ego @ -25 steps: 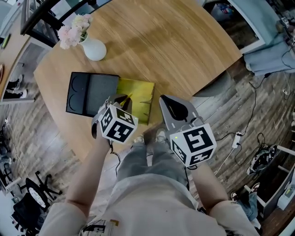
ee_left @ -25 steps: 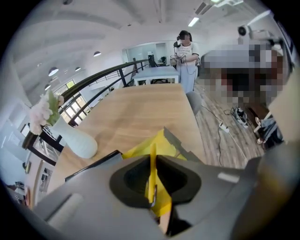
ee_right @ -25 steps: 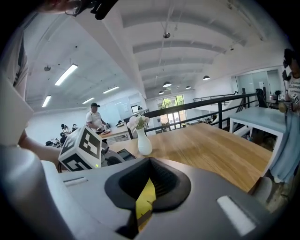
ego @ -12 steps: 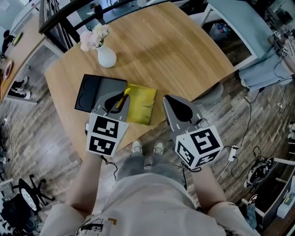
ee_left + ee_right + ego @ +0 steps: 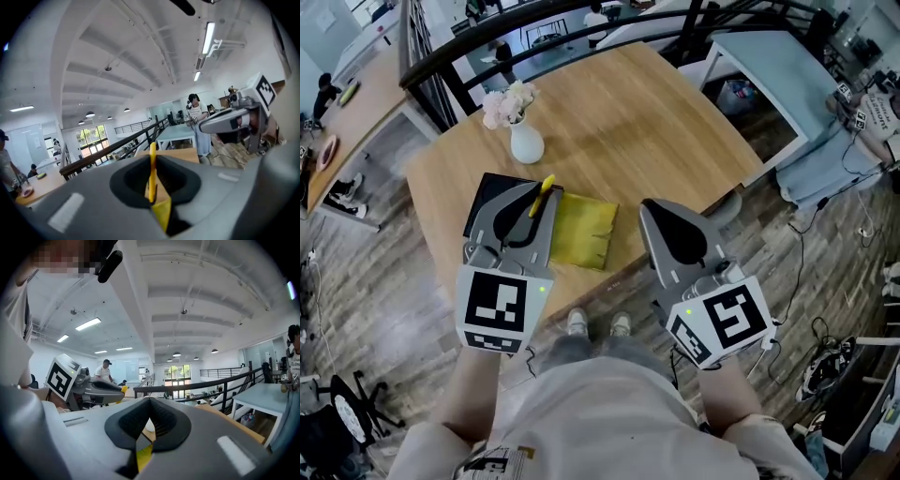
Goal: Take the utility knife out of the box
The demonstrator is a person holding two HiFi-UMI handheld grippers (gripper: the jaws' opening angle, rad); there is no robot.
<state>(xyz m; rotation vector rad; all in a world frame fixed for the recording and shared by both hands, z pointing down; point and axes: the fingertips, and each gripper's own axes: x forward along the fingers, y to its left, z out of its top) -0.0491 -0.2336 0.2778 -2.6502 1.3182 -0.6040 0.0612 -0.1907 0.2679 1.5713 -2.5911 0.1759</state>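
flowers (image 5: 508,103) in a white vase (image 5: 527,145) stand at the ten o'clock side of the wooden table (image 5: 647,103) in the head view. at six o'clock of the vase lies the black box (image 5: 487,190), its near part covered by the left gripper (image 5: 540,199), which hangs over it with its tips pointing toward one o'clock. its jaws are closing, and the yellow utility knife (image 5: 546,185) is pinched between them. the knife's end sticks out past the tips at twelve o'clock, over the box's right edge. the knife is out of the box and off the table. in the left gripper view it stands upright as a thin yellow strip in the middle of the black pads, with the far table edge and a dark railing beyond it.

at three o'clock of the box, touching its right edge, a yellow cloth (image 5: 581,230) lies flat near the table's front edge. at three o'clock of the cloth, past the table edge and over the plank floor, is the right gripper (image 5: 664,211), well apart from the left one. its jaws are together with nothing between them. in the right gripper view only a narrow slit shows below the pads, and the left gripper appears at nine o'clock with the knife's yellow end at its tip.
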